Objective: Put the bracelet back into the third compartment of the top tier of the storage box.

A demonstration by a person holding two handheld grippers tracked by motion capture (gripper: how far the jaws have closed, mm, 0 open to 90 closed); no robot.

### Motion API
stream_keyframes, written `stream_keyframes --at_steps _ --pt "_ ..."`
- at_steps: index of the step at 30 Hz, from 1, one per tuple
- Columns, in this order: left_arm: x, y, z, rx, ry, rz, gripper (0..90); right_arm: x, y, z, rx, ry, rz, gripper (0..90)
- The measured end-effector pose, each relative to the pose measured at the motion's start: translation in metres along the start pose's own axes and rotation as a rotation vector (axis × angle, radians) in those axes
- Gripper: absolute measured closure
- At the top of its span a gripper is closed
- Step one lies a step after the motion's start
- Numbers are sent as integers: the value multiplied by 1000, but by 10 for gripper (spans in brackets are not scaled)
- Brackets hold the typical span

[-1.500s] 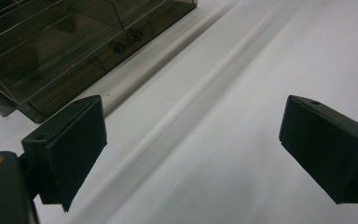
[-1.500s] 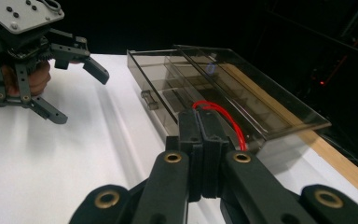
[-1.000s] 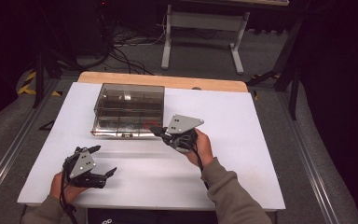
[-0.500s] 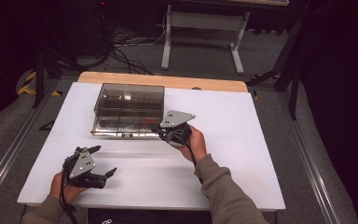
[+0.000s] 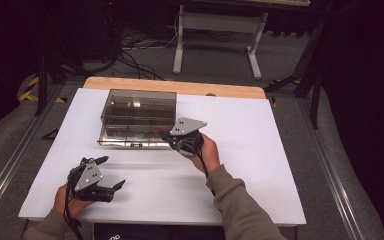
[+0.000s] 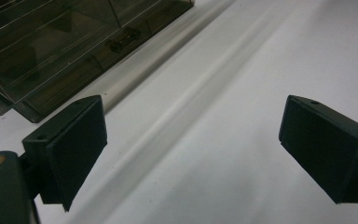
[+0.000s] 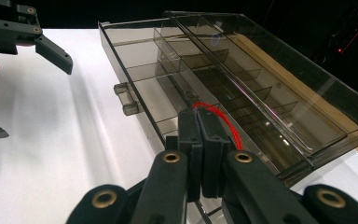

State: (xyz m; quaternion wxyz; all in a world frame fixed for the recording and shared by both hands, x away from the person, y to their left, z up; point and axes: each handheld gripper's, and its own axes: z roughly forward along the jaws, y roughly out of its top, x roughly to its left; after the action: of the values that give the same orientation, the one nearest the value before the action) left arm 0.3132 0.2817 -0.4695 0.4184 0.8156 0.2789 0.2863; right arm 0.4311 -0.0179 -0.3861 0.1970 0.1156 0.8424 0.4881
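The right claw (image 7: pixel 200 140) is pinching a red loop (image 7: pixel 221 122), and its closed jaws are hiding the loop's near end, so where it ends can't be told. Beyond that claw, the smoky organizer box (image 7: pixel 261 88) is running off the right gripper view's right edge. In the left gripper view, the box (image 6: pixel 51 51) is being cut off at the top left, ahead of the left claw (image 6: pixel 191 140), and its compartments are blurring together.

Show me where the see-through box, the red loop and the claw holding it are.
see-through box (image 5: pixel 135 102): high view, on its lid.
red loop (image 7: pixel 223 122): right gripper view, on the arc above the jaws.
right claw (image 7: pixel 200 123): right gripper view, between its closed tips.
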Motion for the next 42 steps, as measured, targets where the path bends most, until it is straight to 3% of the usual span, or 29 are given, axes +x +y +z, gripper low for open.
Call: stream_keyframes --at_steps 20,42 --pt "-1 0 1 -2 -16 -16 90 2 2 -1 -10 -45 6 835" --pt "0 -1 1 3 -6 -12 103 0 8 -36 -82 -140 24 751"
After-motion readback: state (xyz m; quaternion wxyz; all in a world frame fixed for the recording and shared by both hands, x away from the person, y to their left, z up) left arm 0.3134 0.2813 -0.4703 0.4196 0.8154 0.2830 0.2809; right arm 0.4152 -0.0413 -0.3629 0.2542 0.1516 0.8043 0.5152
